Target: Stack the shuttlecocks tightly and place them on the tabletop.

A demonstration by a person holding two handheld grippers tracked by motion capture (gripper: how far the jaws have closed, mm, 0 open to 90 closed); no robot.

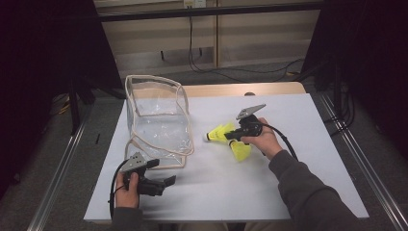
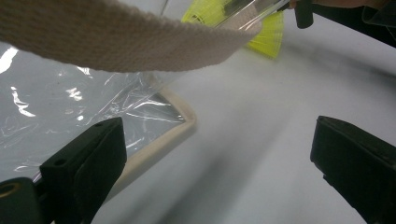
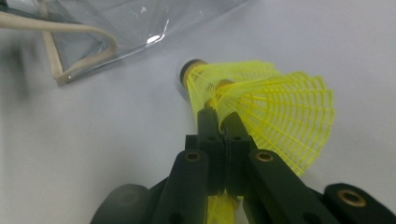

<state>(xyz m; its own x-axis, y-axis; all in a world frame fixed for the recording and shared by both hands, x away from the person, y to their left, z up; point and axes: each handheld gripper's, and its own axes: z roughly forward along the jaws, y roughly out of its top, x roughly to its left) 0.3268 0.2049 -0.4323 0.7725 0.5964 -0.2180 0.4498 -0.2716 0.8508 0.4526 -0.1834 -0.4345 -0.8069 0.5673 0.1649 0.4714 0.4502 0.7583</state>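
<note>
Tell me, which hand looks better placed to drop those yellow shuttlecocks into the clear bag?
Right, probably. The right gripper is already shut on the yellow shuttlecocks beside the clear bag. The left gripper is open near the bag's front corner, holding nothing.

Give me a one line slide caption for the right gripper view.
Right claw shut on the skirt of yellow shuttlecocks, near a clear bag.

Lab: metal-framed rig (image 1: 57, 163), trailing cables (image 1: 211, 67)
</note>
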